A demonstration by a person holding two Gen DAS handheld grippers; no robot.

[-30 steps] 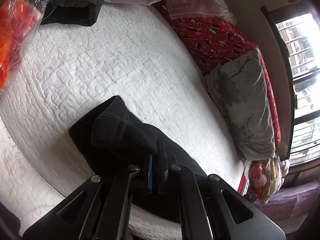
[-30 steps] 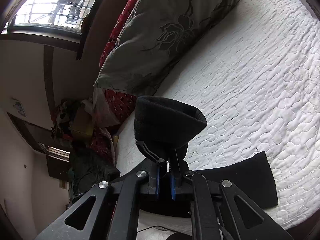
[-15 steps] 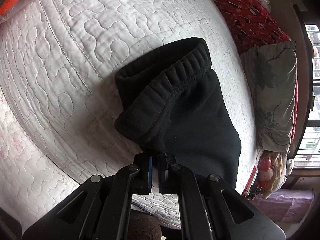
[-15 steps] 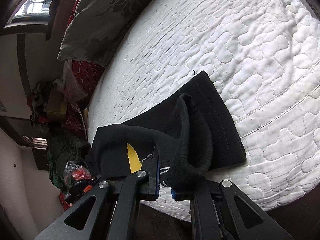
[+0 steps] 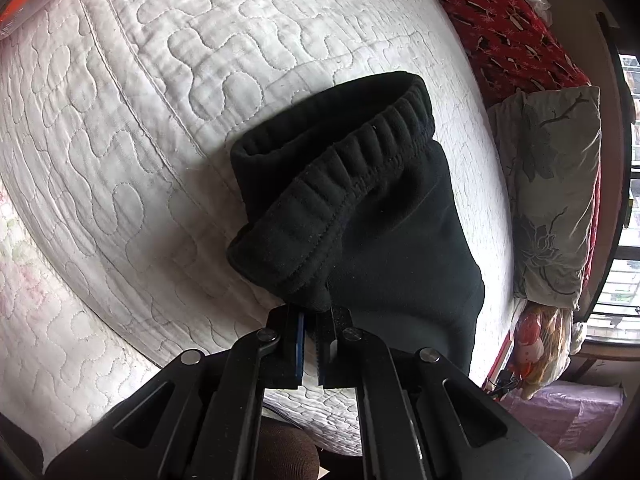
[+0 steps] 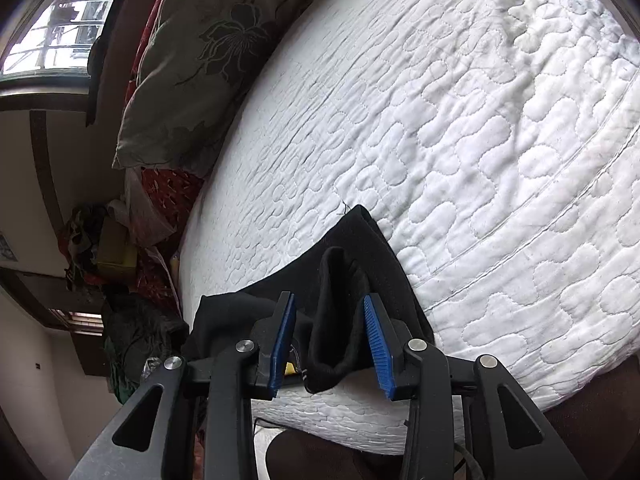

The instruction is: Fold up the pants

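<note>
I kept the left gripper (image 5: 310, 334) clenched on the black pants (image 5: 372, 216) waistband, pinning the fold on the quilted bed (image 5: 140, 120), while the right gripper (image 6: 330, 340) fingers were opening around a loose fold.

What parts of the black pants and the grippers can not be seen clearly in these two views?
- Left wrist view: the left gripper fingertips, buried under the black pants waistband.
- Left wrist view: the pants' lower end, cut off behind the gripper body.
- Right wrist view: the fold between the opening right gripper pads hides the fabric below.
</note>
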